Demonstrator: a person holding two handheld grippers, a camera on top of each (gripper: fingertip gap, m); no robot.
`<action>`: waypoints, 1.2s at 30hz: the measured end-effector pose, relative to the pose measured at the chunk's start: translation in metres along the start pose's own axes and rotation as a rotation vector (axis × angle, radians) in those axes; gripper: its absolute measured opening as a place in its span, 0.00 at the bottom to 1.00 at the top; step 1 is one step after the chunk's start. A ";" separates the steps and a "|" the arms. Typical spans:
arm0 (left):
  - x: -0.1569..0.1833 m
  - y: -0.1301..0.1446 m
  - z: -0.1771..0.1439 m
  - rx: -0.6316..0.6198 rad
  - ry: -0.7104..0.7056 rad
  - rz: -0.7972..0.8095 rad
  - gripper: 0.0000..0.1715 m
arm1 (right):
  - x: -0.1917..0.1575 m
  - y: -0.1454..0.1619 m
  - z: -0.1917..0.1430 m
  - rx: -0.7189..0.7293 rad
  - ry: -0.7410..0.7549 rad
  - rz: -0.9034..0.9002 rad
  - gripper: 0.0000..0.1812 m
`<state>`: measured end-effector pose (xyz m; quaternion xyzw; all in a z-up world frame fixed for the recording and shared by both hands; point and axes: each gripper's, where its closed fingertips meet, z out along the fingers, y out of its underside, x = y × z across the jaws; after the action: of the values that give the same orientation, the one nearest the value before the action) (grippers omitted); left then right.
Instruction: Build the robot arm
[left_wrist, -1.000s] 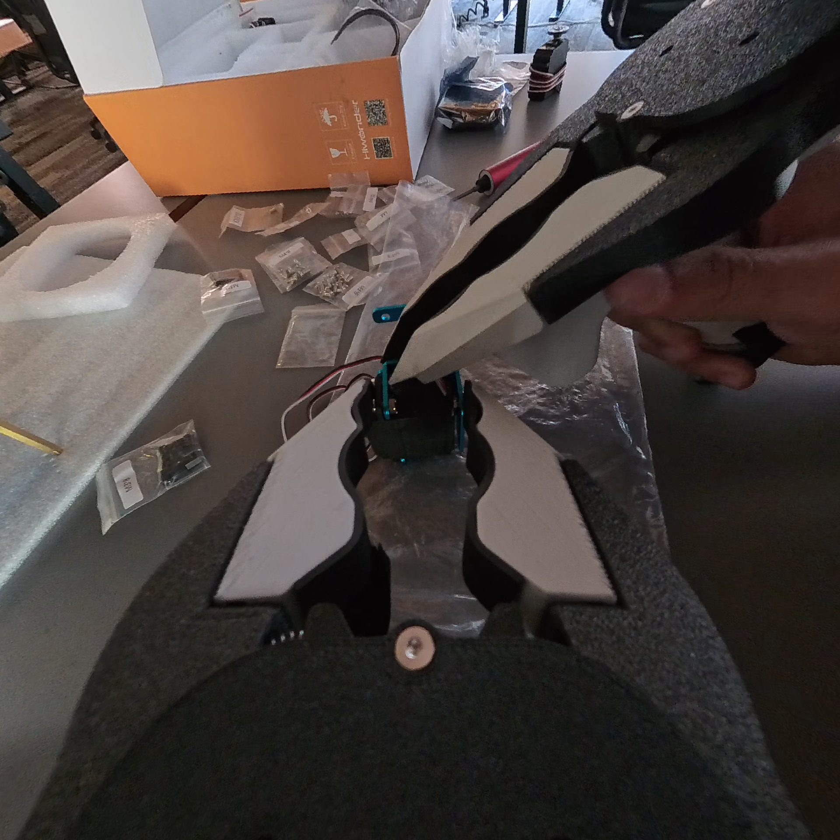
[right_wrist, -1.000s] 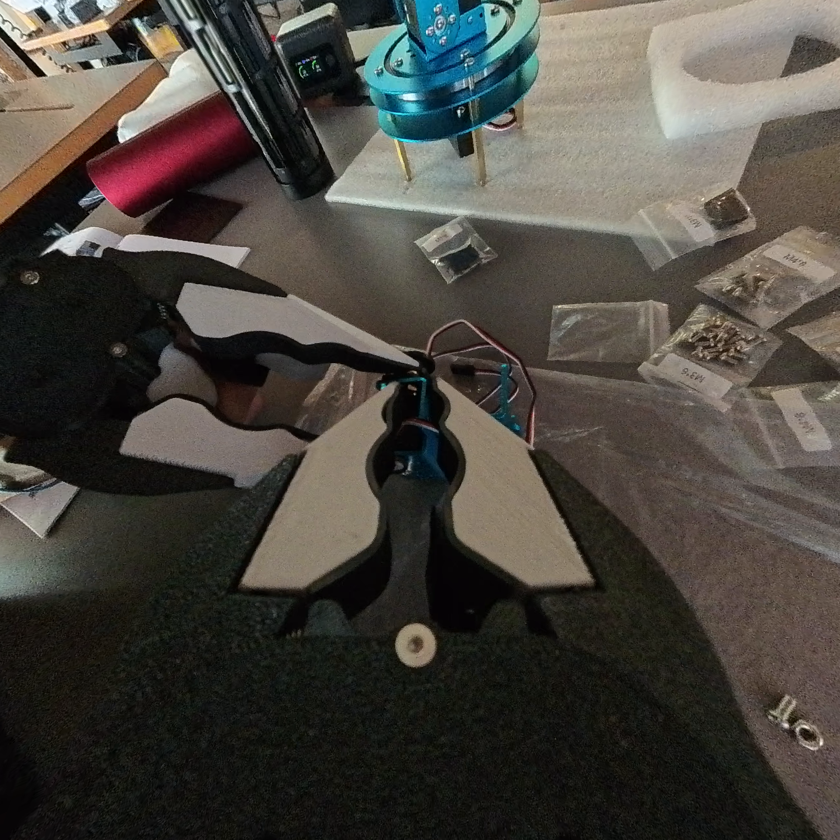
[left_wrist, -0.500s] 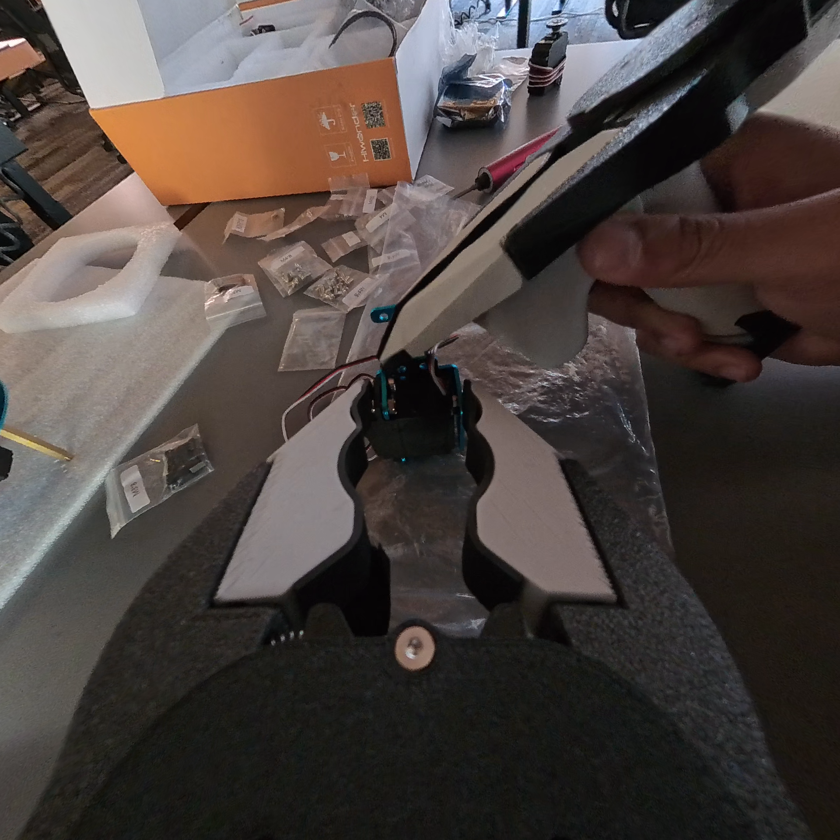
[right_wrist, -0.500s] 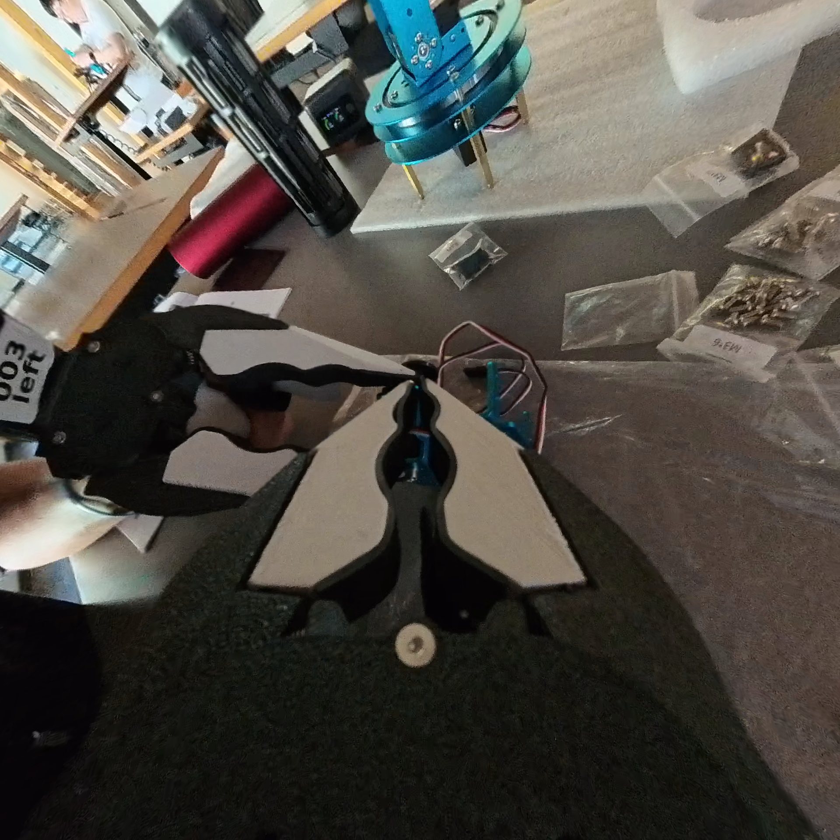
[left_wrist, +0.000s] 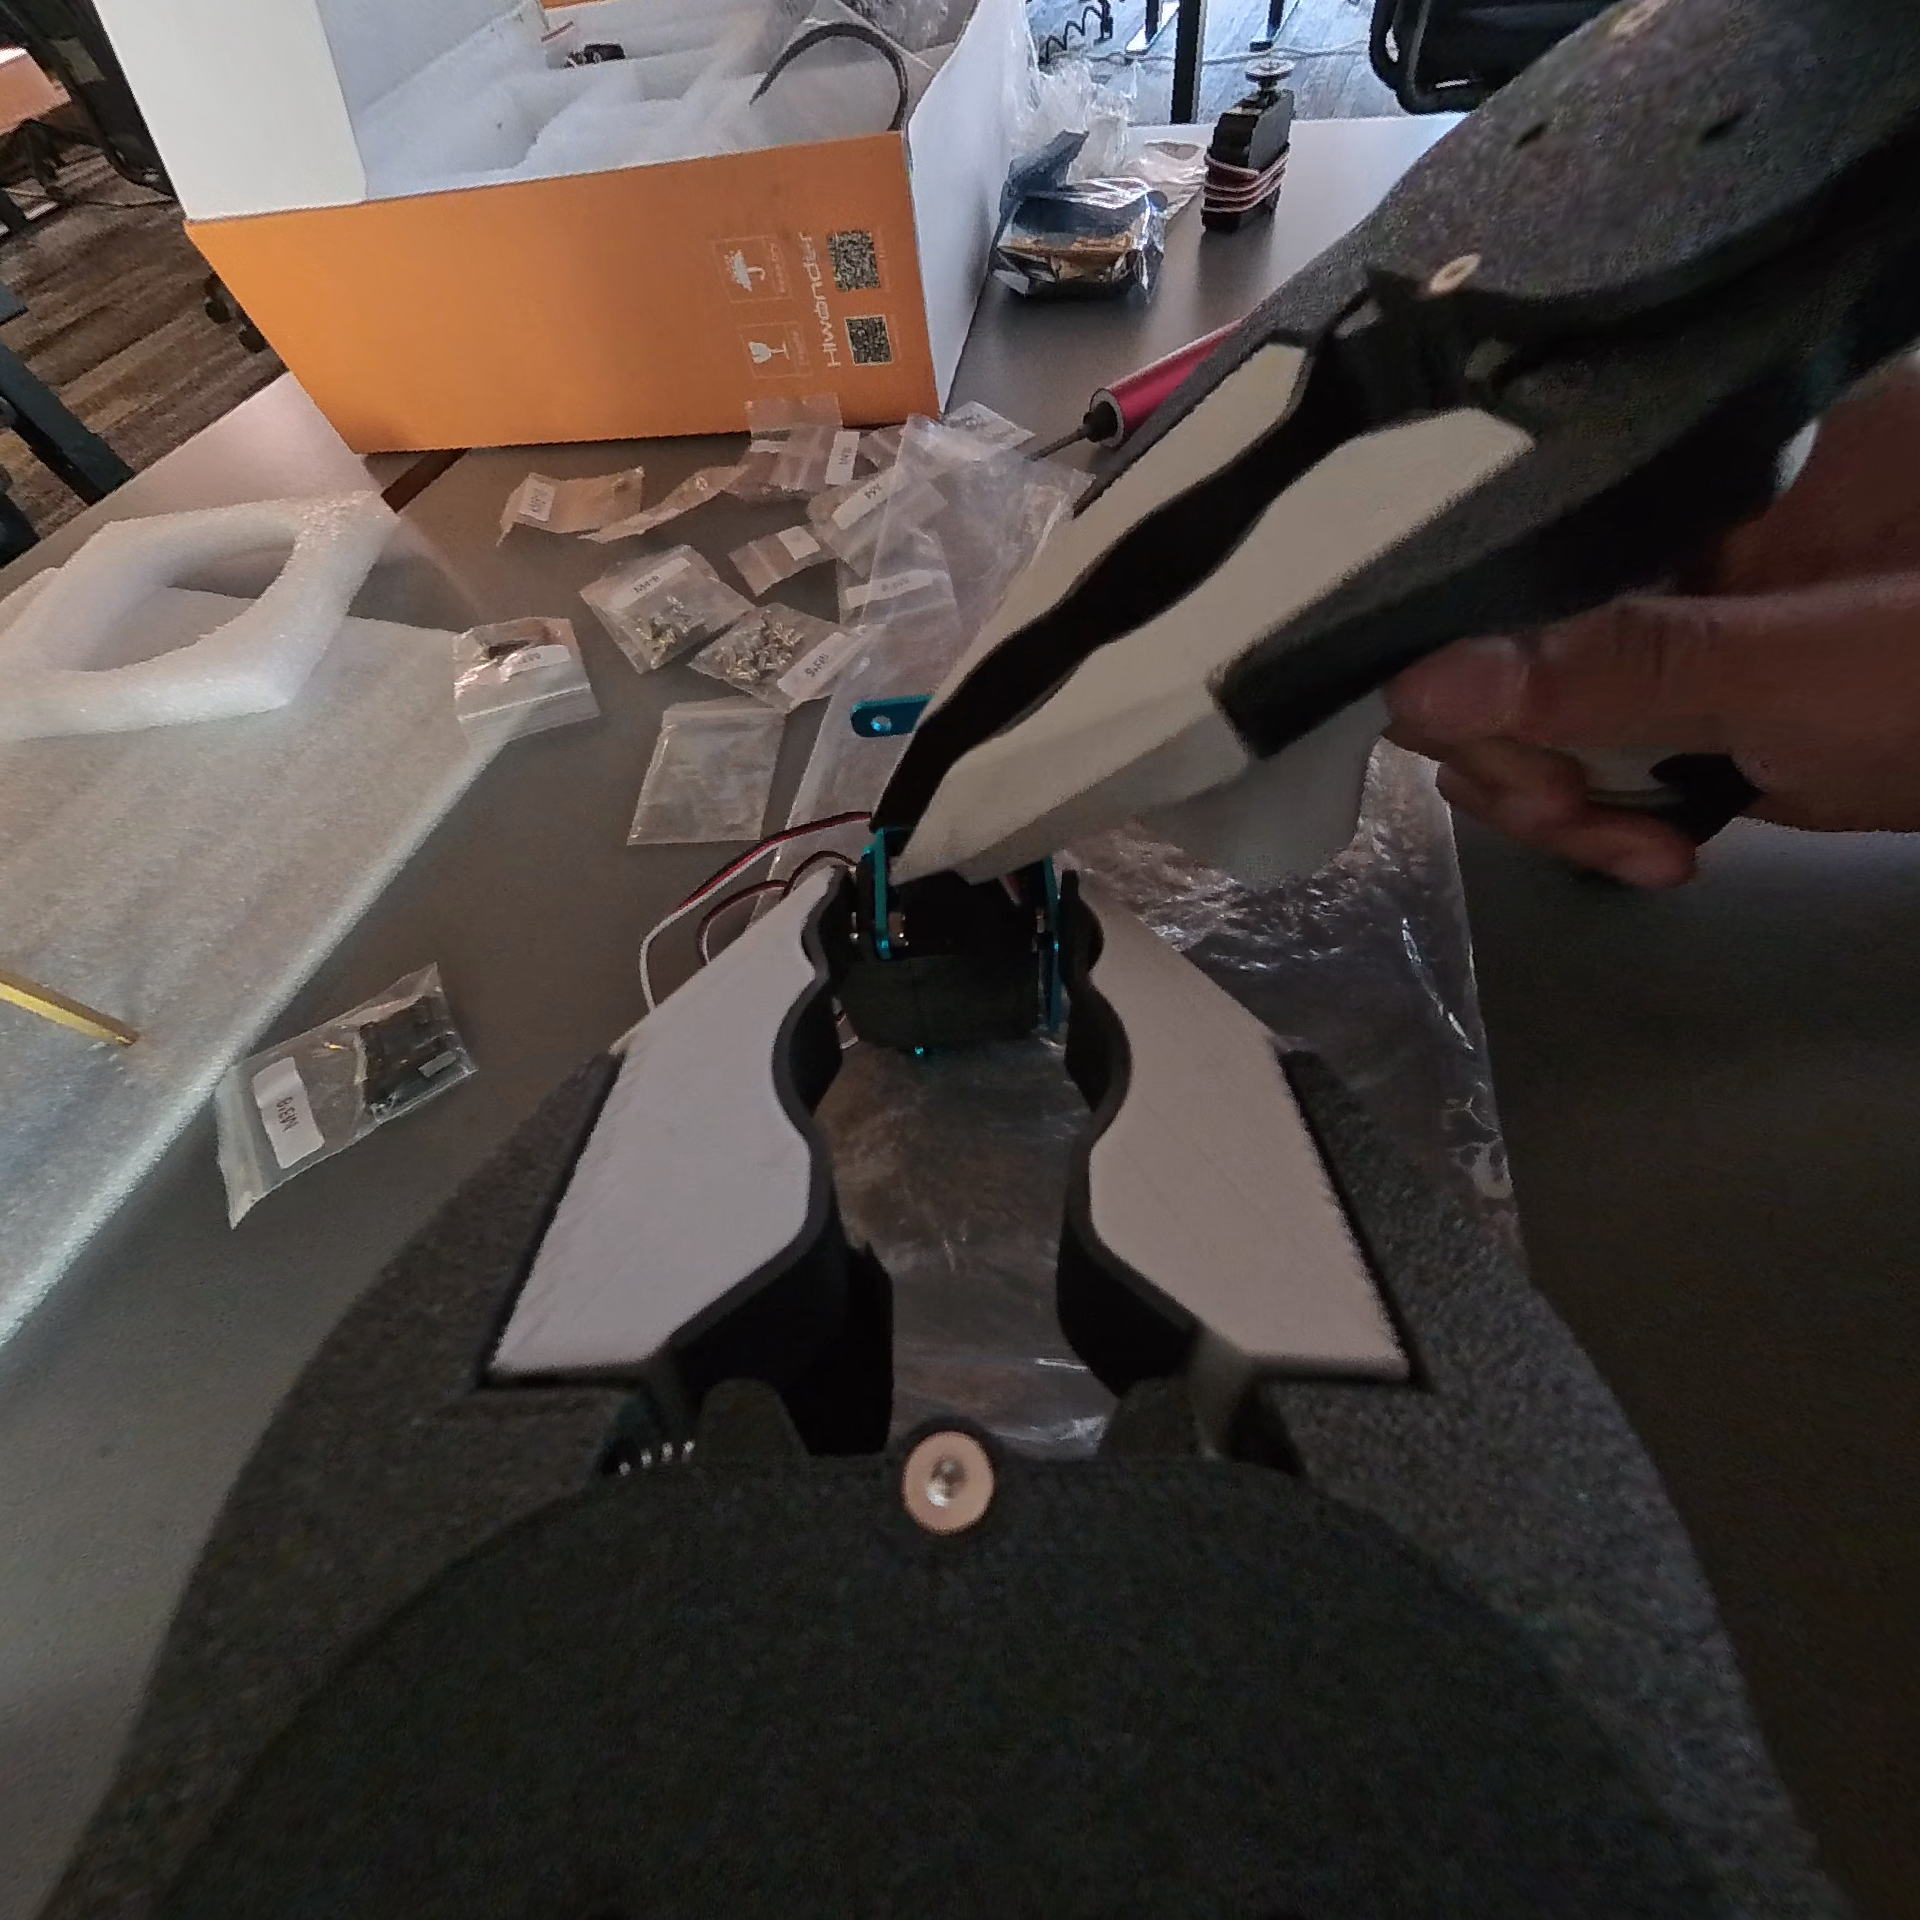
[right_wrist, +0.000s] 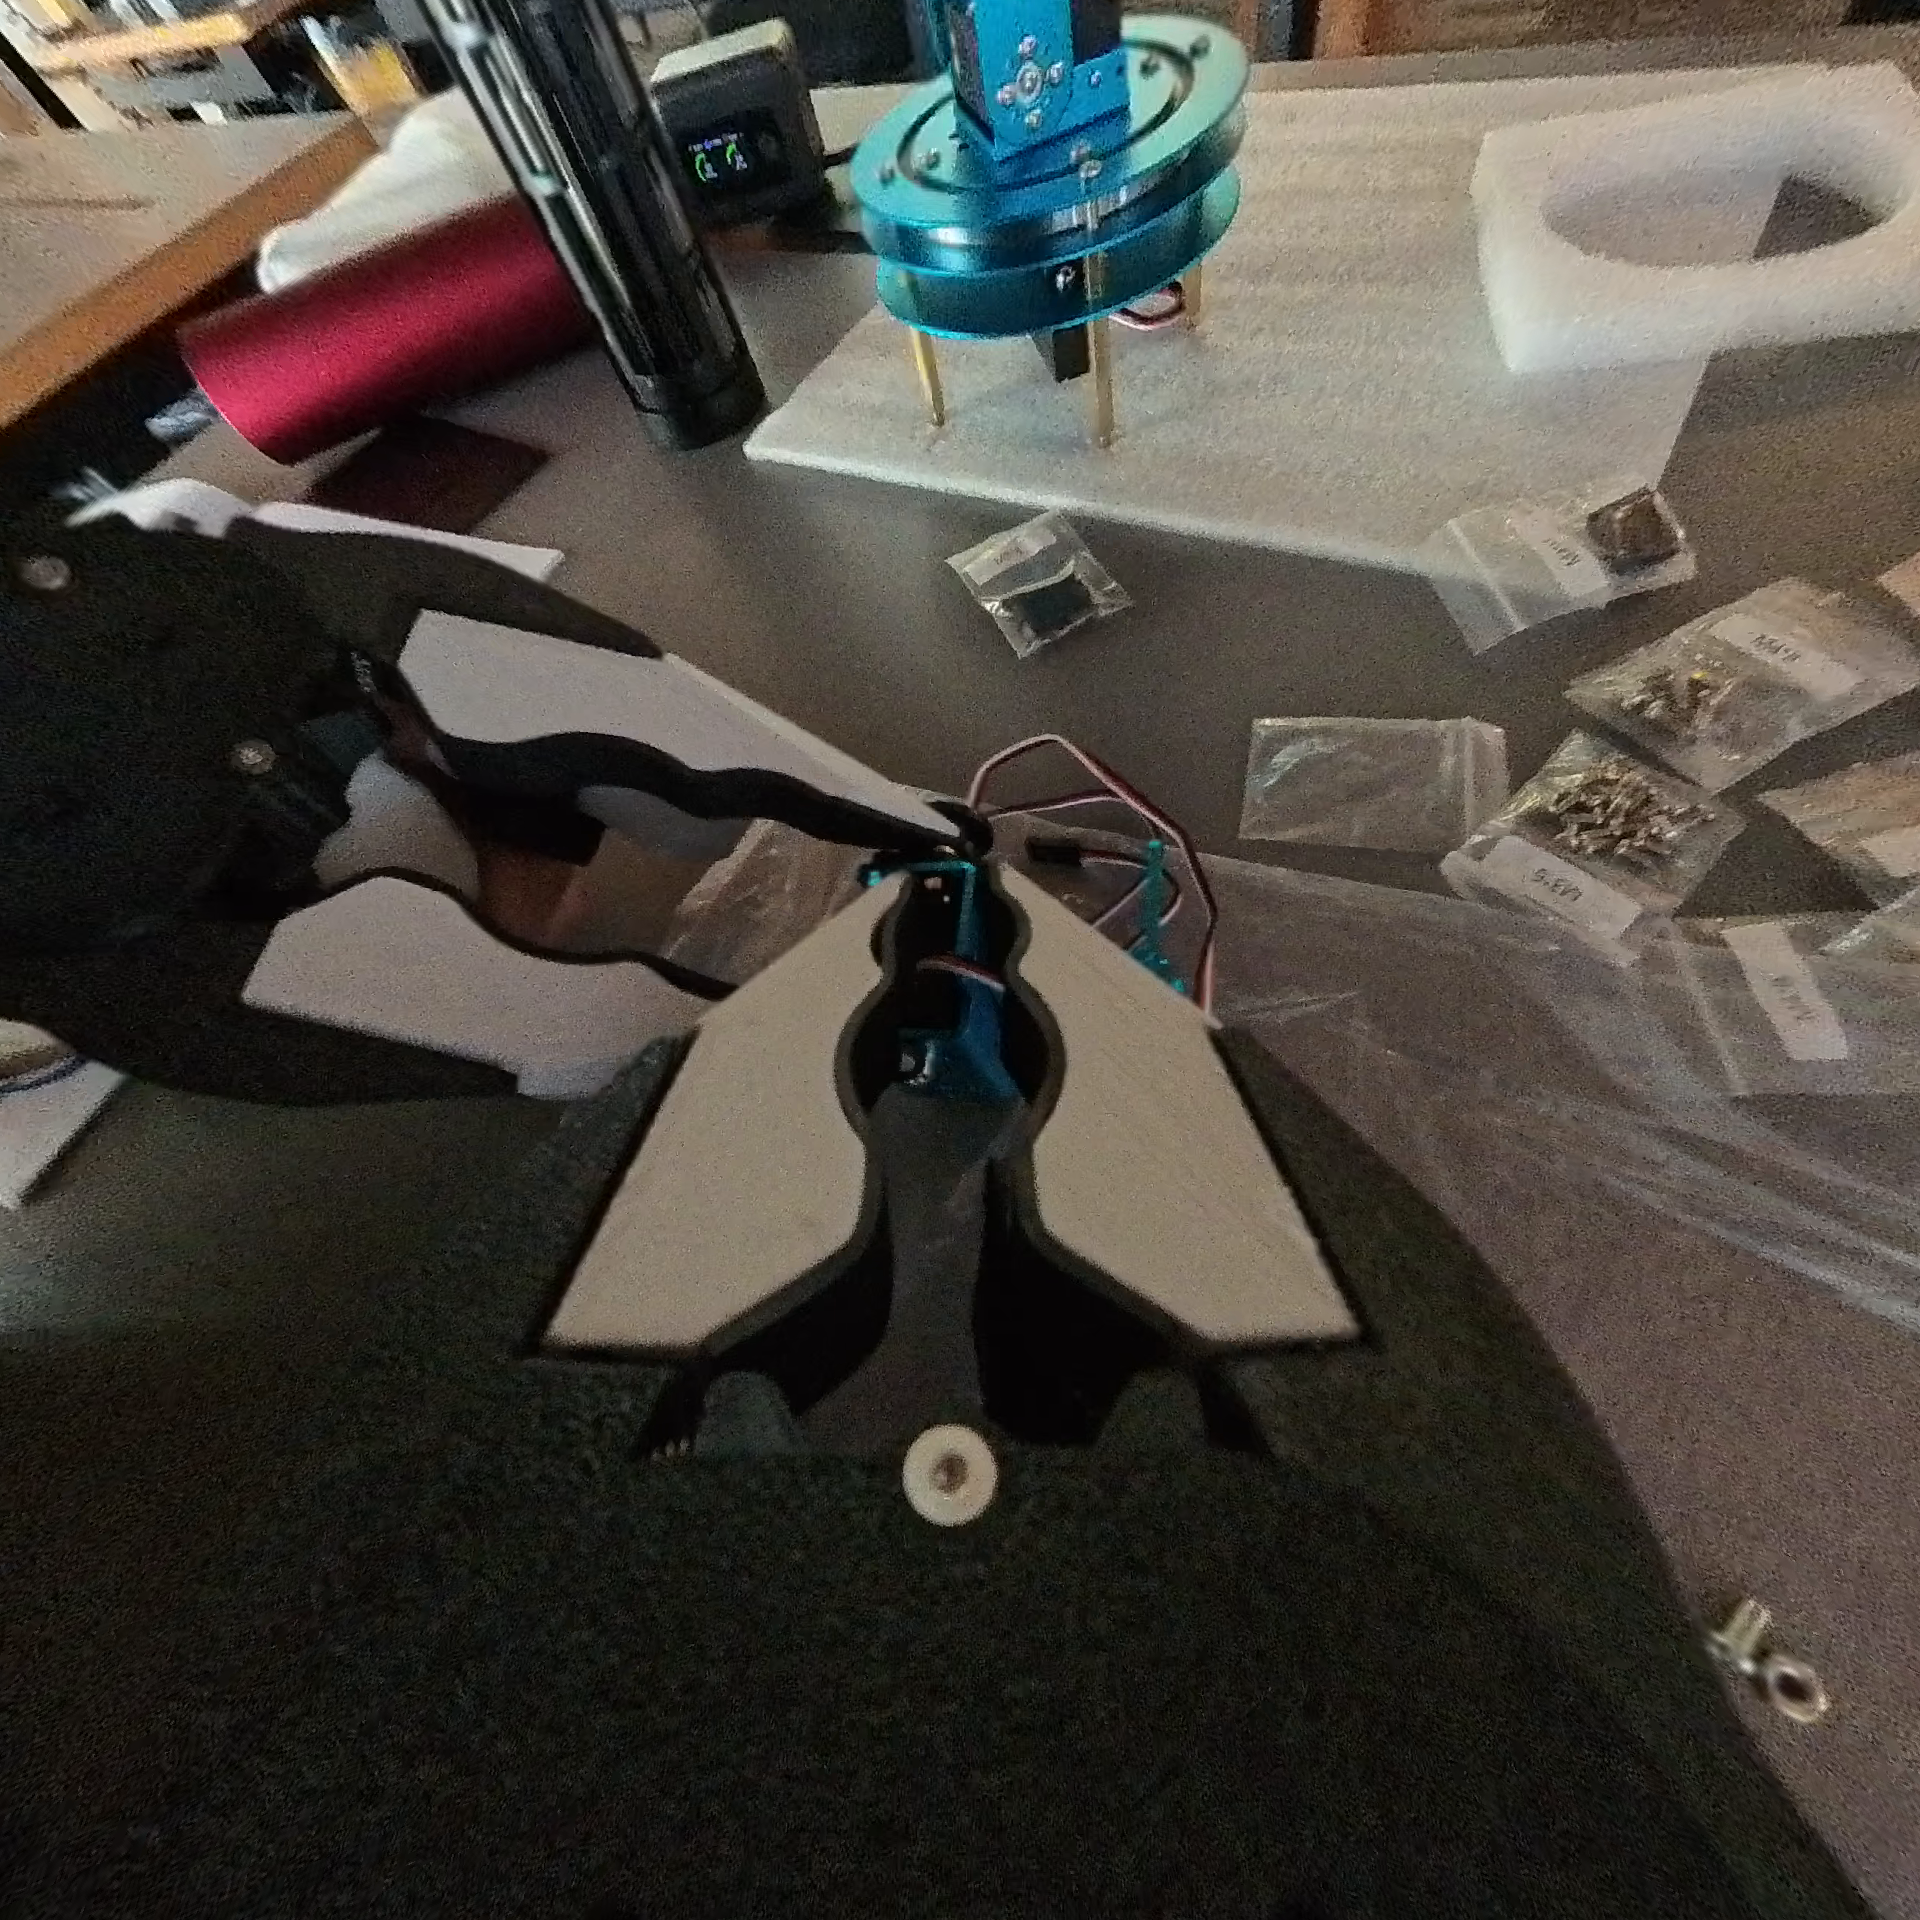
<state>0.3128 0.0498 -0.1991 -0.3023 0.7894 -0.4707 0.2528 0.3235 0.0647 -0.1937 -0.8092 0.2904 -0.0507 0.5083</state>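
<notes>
A small black servo (left_wrist: 935, 987) in a blue metal bracket (right_wrist: 971, 997), with red, white and black wires (right_wrist: 1091, 769), is held just above a clear plastic bag (left_wrist: 1299, 935). My left gripper (left_wrist: 951, 904) is shut on the servo body from both sides. My right gripper (right_wrist: 948, 878) is shut on the blue bracket. In the left wrist view it comes in from the upper right, its tips (left_wrist: 899, 842) on the bracket's left plate, held by a person's hand (left_wrist: 1662, 707). A second blue bracket piece (left_wrist: 888, 717) lies just behind.
An orange and white box (left_wrist: 582, 291), a foam ring (left_wrist: 177, 623), several bags of screws (left_wrist: 727, 644) and a red screwdriver (left_wrist: 1164, 379) lie beyond. A blue round base (right_wrist: 1049, 208) stands on a foam sheet (right_wrist: 1299, 436). A black cylinder (right_wrist: 613, 208) and a loose screw (right_wrist: 1766, 1662) are nearby. My two grippers' fingertips are within a few centimetres of each other.
My right gripper rolled and tilted half a second ago, then swung back close to its first pose. Both grippers kept their hold on the servo and bracket.
</notes>
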 end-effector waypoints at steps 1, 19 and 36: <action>0.000 0.000 0.000 0.000 0.002 -0.003 0.23 | 0.000 0.000 0.000 0.000 0.017 -0.027 0.06; 0.002 0.000 0.000 0.001 -0.013 0.024 0.23 | 0.002 -0.004 -0.003 0.023 -0.102 0.239 0.00; 0.001 0.000 0.001 0.000 -0.011 0.014 0.23 | 0.000 0.000 -0.001 -0.011 0.099 -0.084 0.05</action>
<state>0.3125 0.0487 -0.1994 -0.2991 0.7901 -0.4674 0.2603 0.3231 0.0638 -0.1931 -0.8199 0.2813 -0.1105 0.4863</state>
